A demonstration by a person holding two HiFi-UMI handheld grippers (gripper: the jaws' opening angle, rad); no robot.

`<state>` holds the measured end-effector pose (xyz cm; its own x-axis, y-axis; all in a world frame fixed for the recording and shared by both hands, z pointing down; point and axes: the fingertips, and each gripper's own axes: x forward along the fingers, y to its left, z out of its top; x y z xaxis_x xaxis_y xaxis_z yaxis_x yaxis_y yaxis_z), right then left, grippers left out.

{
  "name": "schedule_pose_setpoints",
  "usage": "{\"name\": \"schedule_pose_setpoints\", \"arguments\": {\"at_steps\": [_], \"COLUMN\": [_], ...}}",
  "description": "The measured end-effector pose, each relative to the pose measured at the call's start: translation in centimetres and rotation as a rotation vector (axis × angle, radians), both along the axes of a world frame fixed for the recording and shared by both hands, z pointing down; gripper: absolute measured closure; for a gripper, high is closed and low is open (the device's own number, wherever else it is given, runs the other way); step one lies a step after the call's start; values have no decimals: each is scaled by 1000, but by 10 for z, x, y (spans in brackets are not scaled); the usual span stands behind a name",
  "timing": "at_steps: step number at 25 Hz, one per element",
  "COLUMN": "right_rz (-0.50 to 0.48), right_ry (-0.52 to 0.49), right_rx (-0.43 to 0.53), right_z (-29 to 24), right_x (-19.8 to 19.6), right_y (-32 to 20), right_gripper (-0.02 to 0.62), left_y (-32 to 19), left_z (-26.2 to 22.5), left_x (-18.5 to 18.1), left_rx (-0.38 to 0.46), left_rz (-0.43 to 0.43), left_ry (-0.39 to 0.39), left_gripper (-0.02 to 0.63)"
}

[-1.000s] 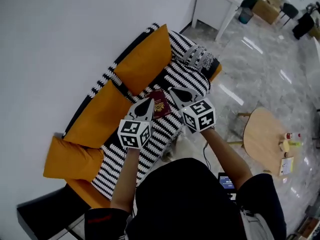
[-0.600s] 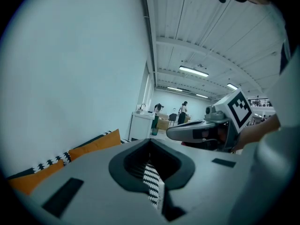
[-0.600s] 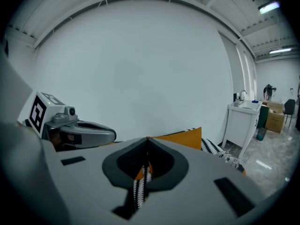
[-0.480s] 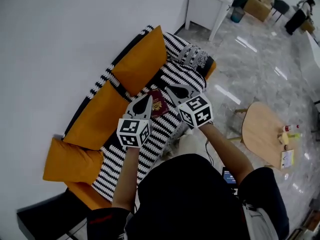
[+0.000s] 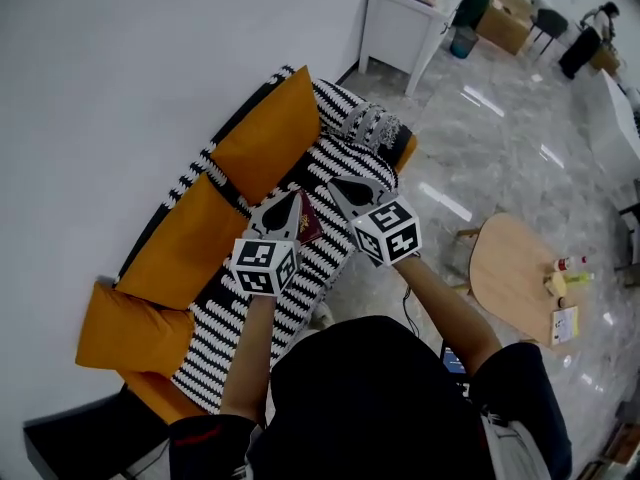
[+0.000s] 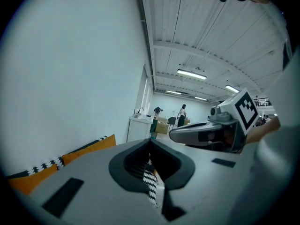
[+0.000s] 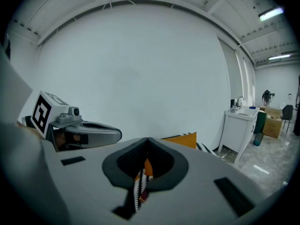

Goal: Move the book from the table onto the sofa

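**Book down, grippers up**

Lifted a bit higher than a second ago: left gripper (image 5: 295, 198) and right gripper (image 5: 333, 183), both pressed together, nothing inside. Left lying mid-frame on the stripy sofa (image 5: 245, 318): the red book (image 5: 309, 223). Probably backing away because the job looks done.

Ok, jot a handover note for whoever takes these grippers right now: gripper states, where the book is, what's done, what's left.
Left gripper: jaws shut, empty, above the sofa seat.
Right gripper: jaws shut, empty, beside the left one.
Book: lies on the striped cover of the sofa, partly hidden by the left gripper, not held.
Done: book is on the sofa.
Left: probably only drawing both grippers clear.
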<state>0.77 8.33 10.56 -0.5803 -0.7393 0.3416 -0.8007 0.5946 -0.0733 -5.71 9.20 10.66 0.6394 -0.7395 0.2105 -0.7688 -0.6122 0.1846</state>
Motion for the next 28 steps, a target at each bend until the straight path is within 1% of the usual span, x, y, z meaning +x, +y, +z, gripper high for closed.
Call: {"name": "schedule_pose_setpoints", "arguments": {"at_steps": [6, 11, 14, 17, 22, 28], "right_rz": [-12, -22, -20, -29, -46, -66], "right_ry": [-7, -22, -21, -35, -53, -77], "right_rx": [13, 29, 59, 71, 84, 93], "right_z": [-13, -23, -27, -28, -27, -31], "right_x": [34, 60, 77, 89, 107, 128], "right_y": [16, 37, 51, 68, 97, 130], "right_gripper": [578, 578, 578, 578, 578, 578], "left_y": [14, 35, 50, 69, 99, 131], "left_z": [-13, -19, -21, -21, -22, -27], "left_x": [35, 62, 79, 94, 113, 129], "left_rx": [9, 17, 28, 35, 47, 70], "left_rz": [-18, -39, -48, -56, -76, -131], "left_ry": [-4, -9, -15, -26, -36, -48], "left_gripper": [589, 589, 589, 589, 589, 589]}}
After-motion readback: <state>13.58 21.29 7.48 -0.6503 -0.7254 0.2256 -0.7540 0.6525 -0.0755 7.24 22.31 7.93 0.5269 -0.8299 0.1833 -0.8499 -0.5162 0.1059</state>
